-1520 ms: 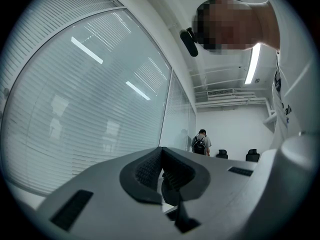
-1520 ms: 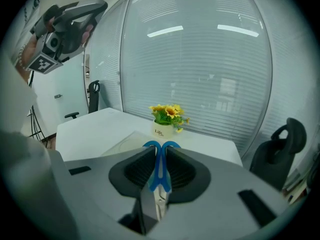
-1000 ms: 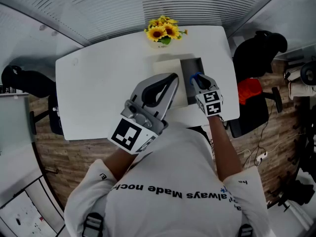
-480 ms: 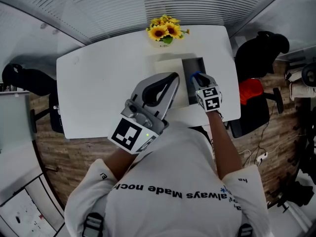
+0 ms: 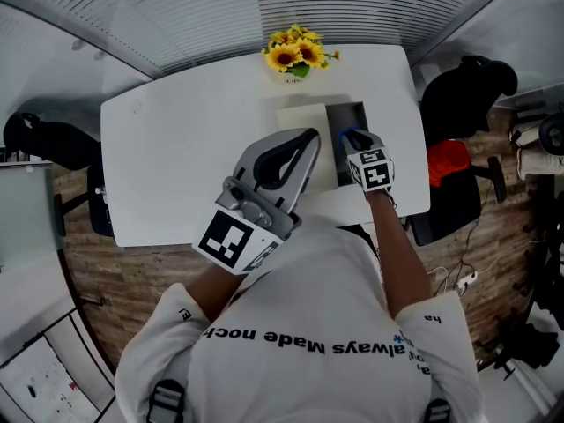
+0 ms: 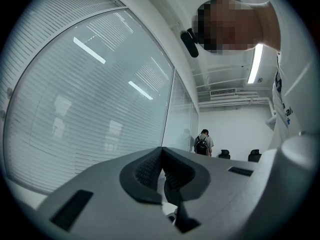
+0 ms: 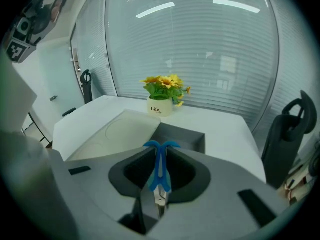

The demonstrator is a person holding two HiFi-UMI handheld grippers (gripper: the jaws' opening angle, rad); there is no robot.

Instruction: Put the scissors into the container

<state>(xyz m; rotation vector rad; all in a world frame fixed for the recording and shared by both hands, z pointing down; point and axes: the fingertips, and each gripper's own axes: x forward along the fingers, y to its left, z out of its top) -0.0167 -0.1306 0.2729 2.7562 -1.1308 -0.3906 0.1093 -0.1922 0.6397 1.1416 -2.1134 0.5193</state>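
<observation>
Both dark pads [image 7: 134, 170] of right hand-held gripper [image 7: 161, 150] pinch blue-handled scissors [image 7: 160, 178].

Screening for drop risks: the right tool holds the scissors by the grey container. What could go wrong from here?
The right tool grips the scissors on a thin stretch, handles forward, so they may pivot or slip. The container looks narrow, so the handles could catch its rim or land on the beige panel beside it.

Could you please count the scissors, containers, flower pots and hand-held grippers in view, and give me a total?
Scissors: 1
Container: 1
Flower pot: 1
Hand-held grippers: 2, the left hand-held gripper and the right hand-held gripper
Total: 5
</observation>
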